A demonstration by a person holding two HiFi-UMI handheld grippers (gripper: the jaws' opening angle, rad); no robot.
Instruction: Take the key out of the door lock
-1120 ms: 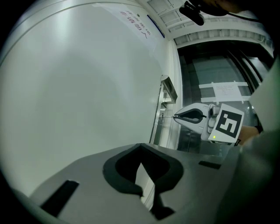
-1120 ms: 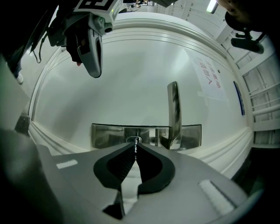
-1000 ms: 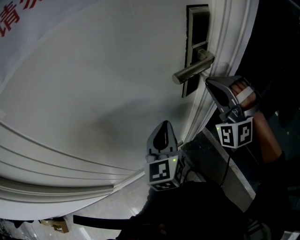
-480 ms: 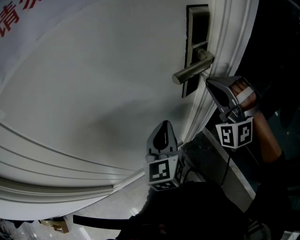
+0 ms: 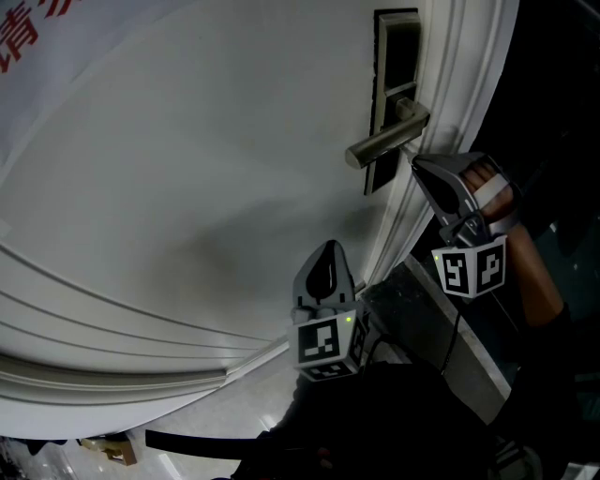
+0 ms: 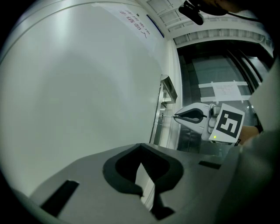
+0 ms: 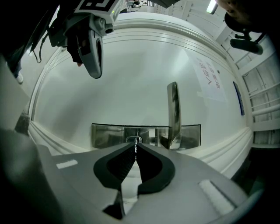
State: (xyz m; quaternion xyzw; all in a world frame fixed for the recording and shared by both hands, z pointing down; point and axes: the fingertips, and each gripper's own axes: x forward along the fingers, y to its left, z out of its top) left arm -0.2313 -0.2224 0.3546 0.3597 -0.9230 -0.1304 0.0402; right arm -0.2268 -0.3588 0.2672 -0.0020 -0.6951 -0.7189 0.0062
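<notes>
The door (image 5: 187, 187) is big and white and smooth, with raised lines that run along its lower edge. A sheet with red writing (image 5: 37, 28) is stuck high up on it. Near the door's edge sits a shiny metal lock plate (image 5: 397, 42), and a silver handle (image 5: 384, 142) sticks out from it.

The right gripper (image 7: 135, 147) points straight at the plate. Its jaws are squeezed tight on the key (image 7: 135, 143), a thin bit of metal that pokes out of the tips toward the keyhole (image 7: 133, 140). The key's far end is right at the keyhole (you cannot tell if it is in the hole or just outside it). The handle stands just beside the keyhole. A hand (image 5: 489, 187) holds this gripper by the door's edge.

The left gripper (image 6: 140, 147) is lower down and near the door. Its jaws are pressed together with nothing in them.

Past the door's edge the room is dark, with a glass wall (image 6: 210, 70) and a white paper (image 6: 225, 90) taped on it. Pale floor (image 5: 216, 441) shows at the bottom of the head view.
</notes>
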